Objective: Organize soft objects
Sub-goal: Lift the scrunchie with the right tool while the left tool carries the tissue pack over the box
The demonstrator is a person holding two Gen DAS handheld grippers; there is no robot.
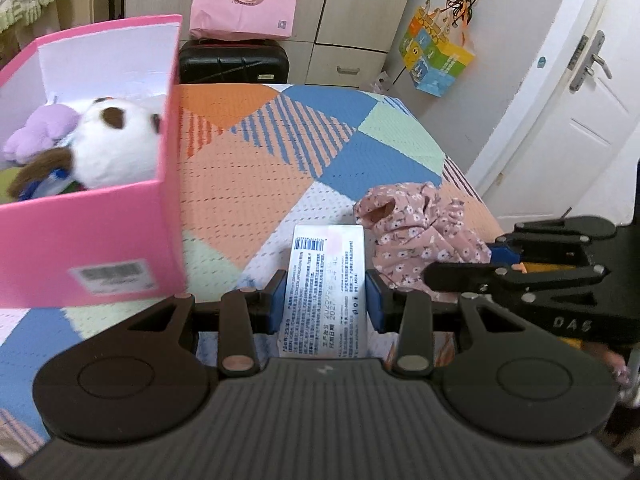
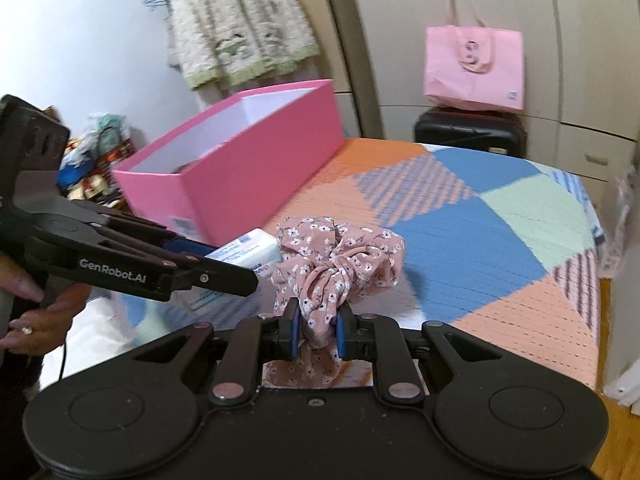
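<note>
My left gripper (image 1: 326, 300) is shut on a white tissue packet (image 1: 326, 280) with printed text and holds it above the bed; the packet also shows in the right wrist view (image 2: 248, 254). My right gripper (image 2: 316, 332) is shut on a pink floral scrunchie (image 2: 340, 256), which also shows in the left wrist view (image 1: 416, 236). An open pink box (image 1: 92, 240) stands at the left on the bed. It holds a white and brown plush (image 1: 116, 148) and a purple plush (image 1: 40, 132). The box also shows in the right wrist view (image 2: 240, 172).
The bed has a patchwork cover (image 1: 280, 152) of orange, blue and green. Behind it stand a black suitcase (image 1: 234, 62) with a pink paper bag (image 1: 246, 0) on top, and wardrobe doors. A white door (image 1: 580, 100) is at the right. Clutter (image 2: 88, 160) lies left of the box.
</note>
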